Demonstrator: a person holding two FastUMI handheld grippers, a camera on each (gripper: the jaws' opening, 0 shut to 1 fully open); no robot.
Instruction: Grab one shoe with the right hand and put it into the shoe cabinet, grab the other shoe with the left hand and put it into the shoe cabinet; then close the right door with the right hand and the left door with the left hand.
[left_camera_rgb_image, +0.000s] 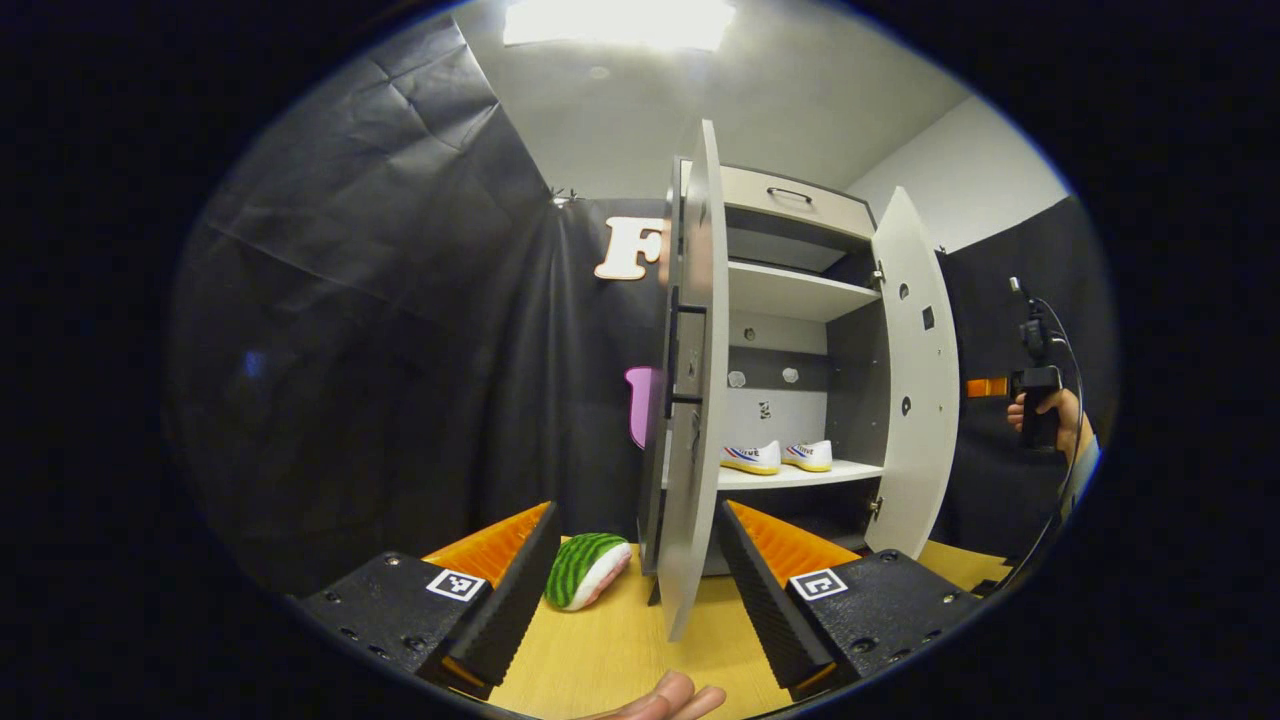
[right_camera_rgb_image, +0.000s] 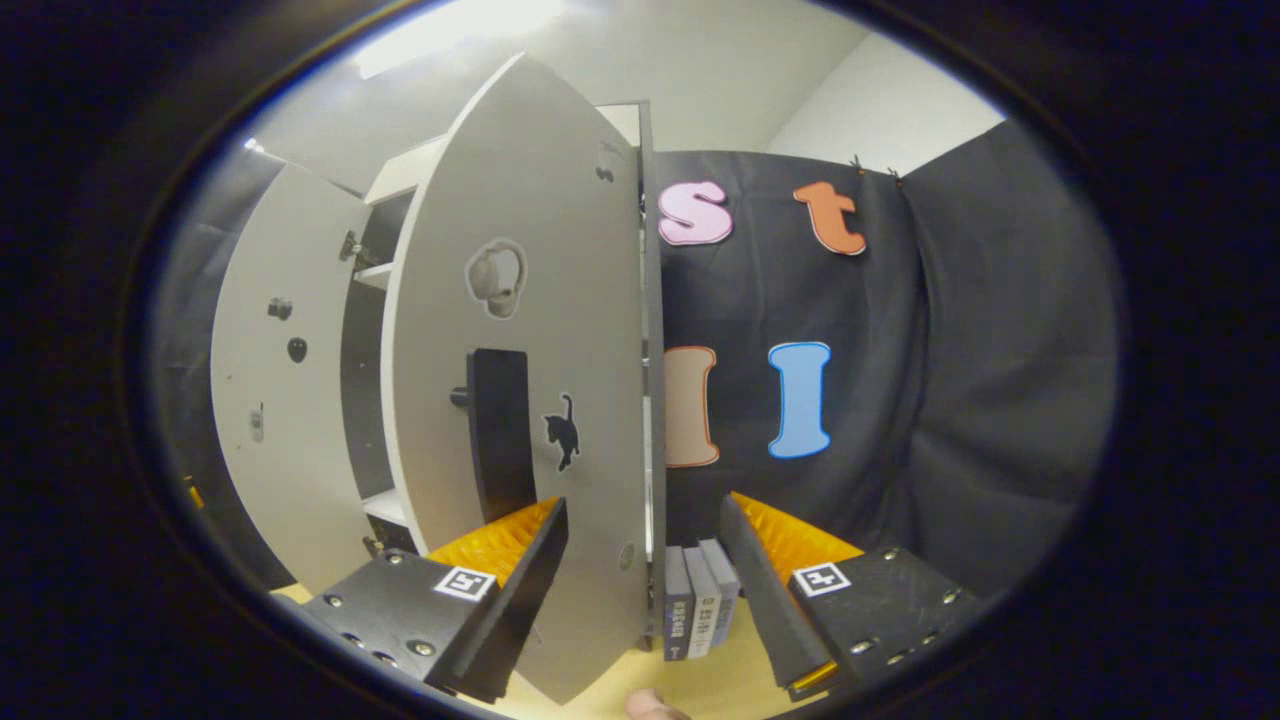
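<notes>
Both grippers — left (left_camera_rgb_image: 632, 580), right (right_camera_rgb_image: 640, 585) — fingers spread apart.

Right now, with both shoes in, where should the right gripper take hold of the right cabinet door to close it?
Judging by its pose, take the right door at its free edge, low down, coming straight on: the right gripper already straddles that edge, open. Pushing on the outer face beside the dark handle should also work.

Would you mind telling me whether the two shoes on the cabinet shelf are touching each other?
Apart. The left gripper view shows the left shoe and the right shoe side by side on the shelf, with a narrow gap between them.
</notes>
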